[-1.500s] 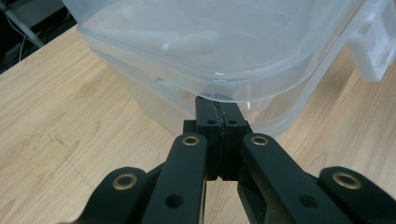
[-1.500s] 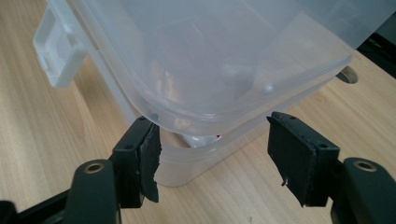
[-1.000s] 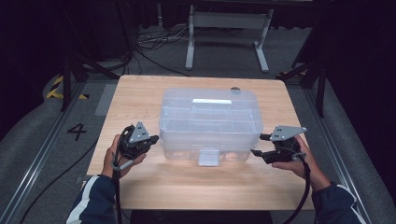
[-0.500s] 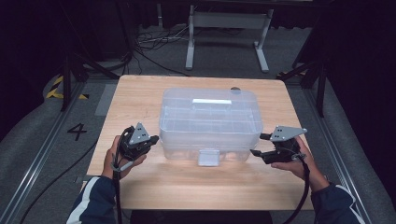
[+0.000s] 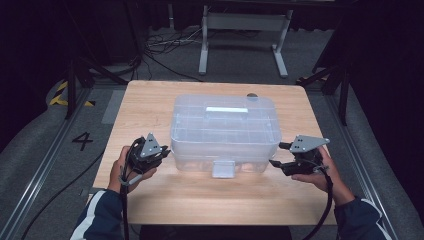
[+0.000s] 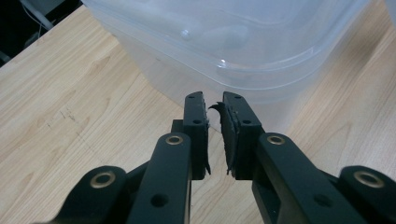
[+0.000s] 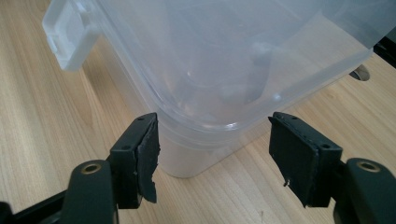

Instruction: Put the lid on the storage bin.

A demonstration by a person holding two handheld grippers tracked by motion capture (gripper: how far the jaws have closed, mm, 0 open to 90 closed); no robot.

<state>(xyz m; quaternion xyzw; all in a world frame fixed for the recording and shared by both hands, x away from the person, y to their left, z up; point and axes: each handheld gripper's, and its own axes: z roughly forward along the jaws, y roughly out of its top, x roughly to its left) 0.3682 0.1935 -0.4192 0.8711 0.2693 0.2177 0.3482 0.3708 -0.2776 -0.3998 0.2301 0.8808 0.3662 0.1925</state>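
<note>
My left gripper (image 5: pixel 161 152), jaws a narrow slit and just opening, nothing between, sits at the clear lidded bin's (image 5: pixel 225 131) near-left corner. Bin mid-table, long axis crosswise. Right gripper (image 5: pixel 276 156), jaws wide, straddles the near-right corner, equally close.

Light wood table (image 5: pixel 150 105) on grey carpet floor (image 5: pixel 35 150). Dark room, black surroundings. Grey metal stand (image 5: pixel 243 22) with two legs behind table. Black cables (image 5: pixel 160 50) on floor at back left. Metal rail (image 5: pixel 45 165) along left side, white "4" mark (image 5: pixel 82 141) beside it, yellow-black tape (image 5: pixel 62 95) far left.
</note>
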